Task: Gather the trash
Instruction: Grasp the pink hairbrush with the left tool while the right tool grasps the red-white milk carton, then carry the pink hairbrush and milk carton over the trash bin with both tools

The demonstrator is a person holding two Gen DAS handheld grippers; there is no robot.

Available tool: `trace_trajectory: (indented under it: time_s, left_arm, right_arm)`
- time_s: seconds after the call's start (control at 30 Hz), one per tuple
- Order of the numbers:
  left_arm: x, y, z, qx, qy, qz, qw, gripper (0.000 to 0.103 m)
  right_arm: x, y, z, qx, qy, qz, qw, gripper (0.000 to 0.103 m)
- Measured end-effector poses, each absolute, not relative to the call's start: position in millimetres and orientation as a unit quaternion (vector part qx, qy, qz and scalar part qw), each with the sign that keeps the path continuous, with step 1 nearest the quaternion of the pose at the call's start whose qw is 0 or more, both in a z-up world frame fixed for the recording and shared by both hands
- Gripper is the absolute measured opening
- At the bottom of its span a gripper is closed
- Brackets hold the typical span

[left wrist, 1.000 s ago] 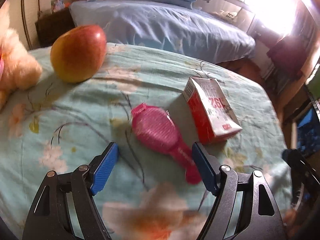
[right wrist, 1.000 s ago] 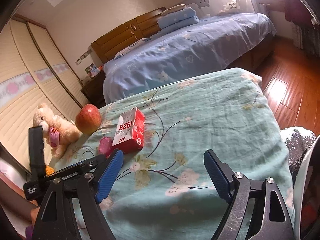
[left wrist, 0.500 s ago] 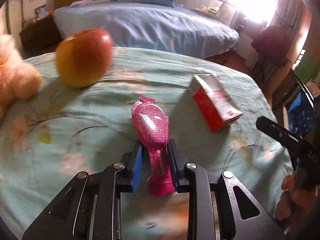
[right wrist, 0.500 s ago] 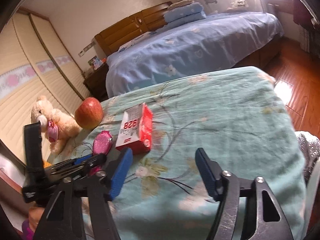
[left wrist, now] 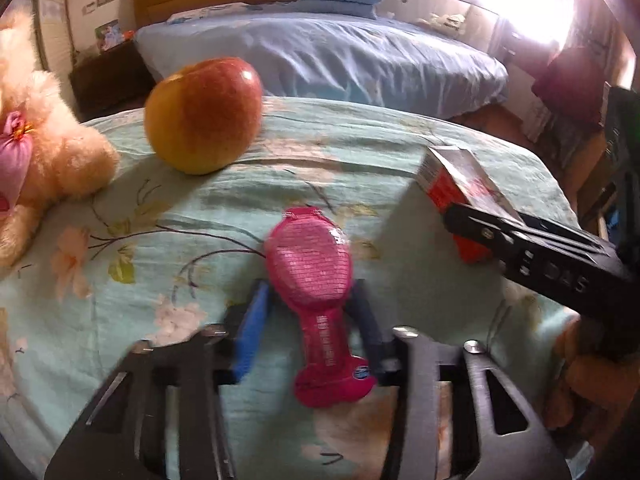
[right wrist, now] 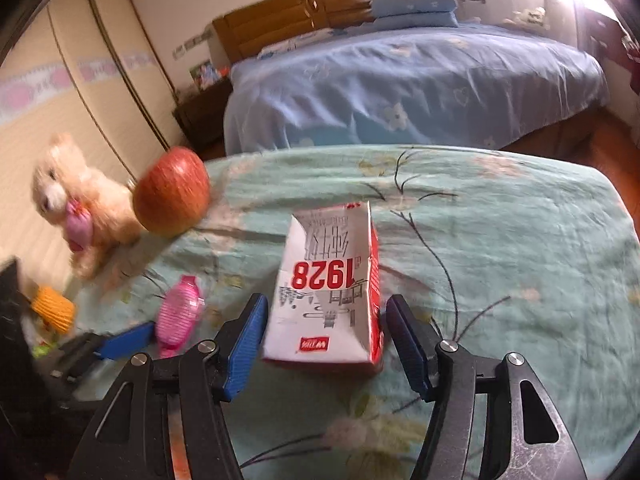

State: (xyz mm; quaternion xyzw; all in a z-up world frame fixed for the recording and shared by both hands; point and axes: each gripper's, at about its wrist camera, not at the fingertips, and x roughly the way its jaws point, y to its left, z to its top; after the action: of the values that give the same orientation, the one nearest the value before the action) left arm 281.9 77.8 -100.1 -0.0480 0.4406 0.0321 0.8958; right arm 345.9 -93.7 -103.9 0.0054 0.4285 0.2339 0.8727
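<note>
A pink mesh-print wrapper lies on the teal floral bedspread, lengthwise between the blue pads of my left gripper. Its jaws are opening, and cloth shows between the pads and the wrapper's narrow neck. A red and white carton marked 1928 lies between the pads of my right gripper. Those jaws are closing; the left pad is almost at the carton's side, while a gap remains on the right. In the left wrist view the carton sits partly behind the right gripper's black finger.
A red-yellow apple sits beyond the wrapper, with a cream teddy bear to its left. An orange knitted thing lies by the bedspread's left edge. Beyond stands a blue-covered bed. A person's hand holds the right gripper.
The left jaws closed onto the wrapper's neck, then widened again. The right gripper swung left and forward until the carton sat between its pads, and its jaws narrowed.
</note>
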Motion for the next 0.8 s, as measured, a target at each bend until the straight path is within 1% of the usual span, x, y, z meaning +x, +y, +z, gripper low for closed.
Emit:
trace_trajectory:
  time_s: [0.17, 0.33, 0.57, 0.8]
  left_arm:
    - [272, 72, -96, -0.057, 0.432, 0.019, 0.900, 0.034]
    - [250, 57, -84, -0.078, 0.418, -0.019, 0.905, 0.034]
    - [220, 28, -76, -0.090, 0.415, -0.057, 0.904, 0.033]
    - [199, -6, -74, -0.072, 0.422, -0.076, 0.900, 0.033]
  right_arm:
    - [333, -109, -100, 0.021, 0.431, 0.236, 0.871, 0.055]
    - [299, -140, -85, 0.064, 0.415, 0.237, 0.876, 0.055]
    - [255, -175, -74, 0.094, 0.398, 0.226, 0.884, 0.055]
    - [218, -209, -73, 0.119, 0.390, 0.204, 0.890, 0.055]
